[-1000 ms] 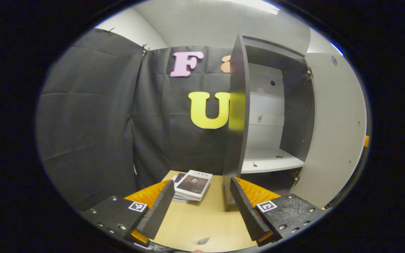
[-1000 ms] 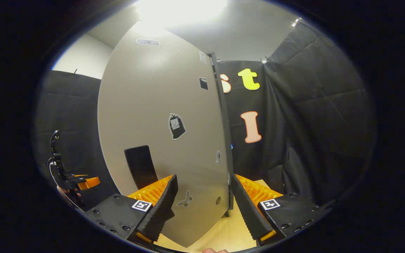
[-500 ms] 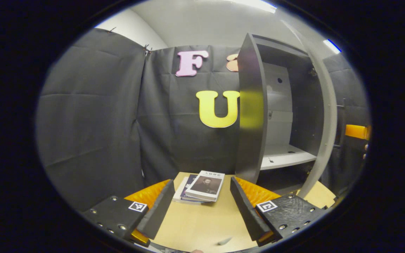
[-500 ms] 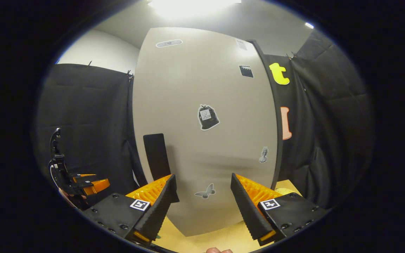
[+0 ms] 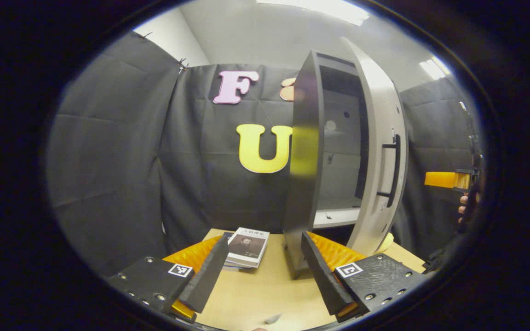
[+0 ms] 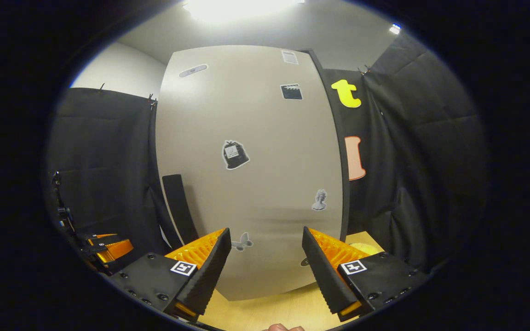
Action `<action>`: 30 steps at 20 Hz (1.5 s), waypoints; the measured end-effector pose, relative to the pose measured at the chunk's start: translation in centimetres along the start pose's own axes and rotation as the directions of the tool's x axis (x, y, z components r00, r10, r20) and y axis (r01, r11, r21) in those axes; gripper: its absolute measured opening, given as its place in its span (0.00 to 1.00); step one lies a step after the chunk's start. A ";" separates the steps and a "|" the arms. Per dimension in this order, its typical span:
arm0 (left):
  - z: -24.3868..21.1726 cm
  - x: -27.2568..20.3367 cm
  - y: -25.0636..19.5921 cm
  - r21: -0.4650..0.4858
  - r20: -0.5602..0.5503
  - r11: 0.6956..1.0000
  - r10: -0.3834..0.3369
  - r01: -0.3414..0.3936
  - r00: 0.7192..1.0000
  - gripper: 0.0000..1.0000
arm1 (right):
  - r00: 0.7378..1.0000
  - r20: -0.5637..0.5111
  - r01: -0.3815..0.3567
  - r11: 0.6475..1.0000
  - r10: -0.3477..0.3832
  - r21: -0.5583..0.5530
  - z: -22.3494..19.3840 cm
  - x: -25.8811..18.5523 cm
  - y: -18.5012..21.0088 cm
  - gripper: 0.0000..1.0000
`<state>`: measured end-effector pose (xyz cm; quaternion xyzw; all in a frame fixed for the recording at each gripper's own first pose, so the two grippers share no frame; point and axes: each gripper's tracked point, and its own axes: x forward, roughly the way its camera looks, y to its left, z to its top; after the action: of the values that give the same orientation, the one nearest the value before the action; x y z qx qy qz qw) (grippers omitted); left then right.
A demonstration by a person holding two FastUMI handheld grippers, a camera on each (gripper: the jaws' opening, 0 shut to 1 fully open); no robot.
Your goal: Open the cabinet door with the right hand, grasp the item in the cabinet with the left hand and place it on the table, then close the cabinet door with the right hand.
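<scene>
The dark grey cabinet [image 5: 304,151] stands on the wooden table [image 5: 256,294], its pale door [image 5: 377,138] ajar by a narrow gap. Through the gap a white shelf [image 5: 336,216] shows bare. A small stack of books [image 5: 246,247] lies on the table left of the cabinet. My left gripper [image 5: 265,276] hangs open above the table, just in front of the books and holding nothing. In the right gripper view the door's face [image 6: 251,174] with its black handle [image 6: 180,207] stands close ahead. My right gripper [image 6: 267,271] is open before the door's lower part; I cannot tell if it touches.
Stickers dot the door's face. A yellow object [image 6: 364,248] lies on the table right of the cabinet. The right gripper [image 5: 444,179] and its hand [image 5: 465,204] show at the far right; the left gripper [image 6: 108,246] shows low on the left. Black cloth walls surround the table.
The door has swung from wide open to nearly shut, hiding most of the cabinet's inside. My right gripper followed the door's face. The left gripper stayed open near the books.
</scene>
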<state>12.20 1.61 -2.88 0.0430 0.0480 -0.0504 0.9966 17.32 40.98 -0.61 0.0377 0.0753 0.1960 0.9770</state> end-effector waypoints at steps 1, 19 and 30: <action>0.7 0.1 -1.5 0.006 0.009 1.000 0.000 0.000 1.000 0.96 | 1.000 -0.004 0.003 1.000 -0.003 0.007 0.1 -0.2 -1.2 0.98; 6.8 -6.0 -24.0 -0.072 0.061 0.995 0.067 -0.063 0.996 0.96 | 0.997 0.072 -0.019 0.995 0.026 -0.098 4.1 -4.8 -19.1 0.98; 8.6 -8.1 -24.3 -0.140 0.105 0.987 0.094 -0.078 0.990 0.96 | 0.995 0.069 0.075 0.989 -0.067 -0.131 1.8 -6.6 -21.5 0.98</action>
<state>2.39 -22.43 4.50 -0.0256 -0.0061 -0.0062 0.9996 19.72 18.55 -0.21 -0.0241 0.0320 0.1643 0.9856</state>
